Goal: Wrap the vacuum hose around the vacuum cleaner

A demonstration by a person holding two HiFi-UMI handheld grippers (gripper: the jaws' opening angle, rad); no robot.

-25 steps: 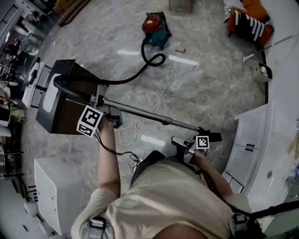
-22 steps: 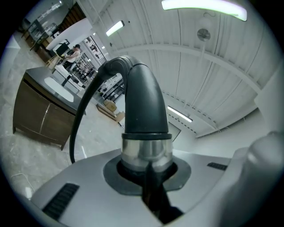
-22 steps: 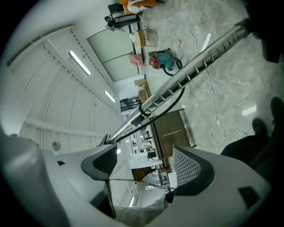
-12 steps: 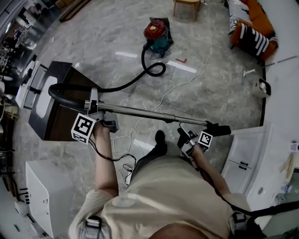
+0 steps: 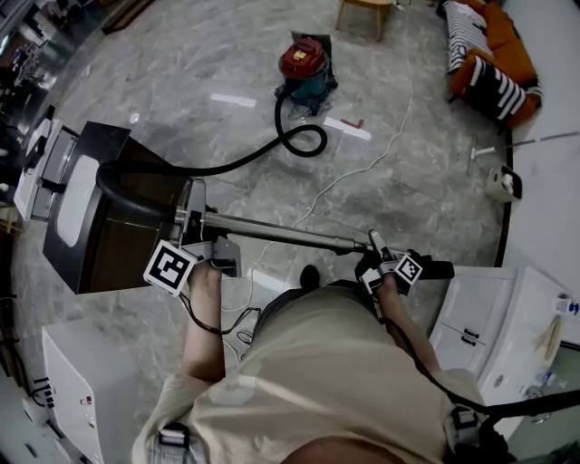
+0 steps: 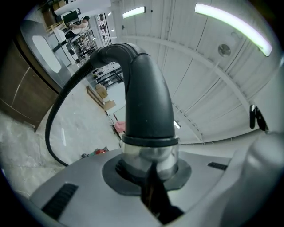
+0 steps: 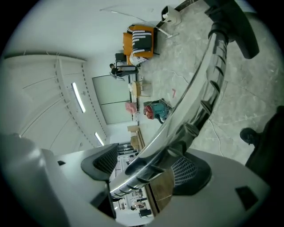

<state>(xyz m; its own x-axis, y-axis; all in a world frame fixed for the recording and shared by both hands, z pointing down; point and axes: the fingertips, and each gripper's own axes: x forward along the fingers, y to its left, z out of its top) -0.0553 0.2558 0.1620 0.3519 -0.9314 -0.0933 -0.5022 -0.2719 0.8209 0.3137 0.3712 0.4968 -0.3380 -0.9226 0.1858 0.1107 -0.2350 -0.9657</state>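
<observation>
The red and teal vacuum cleaner stands on the marble floor far ahead. Its black hose loops beside it, then runs left over a dark cabinet to the curved black handle. From there the metal wand lies about level across my front. My left gripper is shut on the wand's chrome collar, just under the black handle bend. My right gripper is shut on the wand near its far end, beside the black end piece. The vacuum cleaner shows small beyond the wand.
A dark cabinet stands at the left, with a white cabinet nearer. White cupboards line the right. A white cord trails over the floor. An orange striped sofa and a wooden stool stand at the back.
Both grippers have carried the wand sideways, still gripped at the same places. The hose loop beside the vacuum cleaner has shifted, and the person has stepped forward.
</observation>
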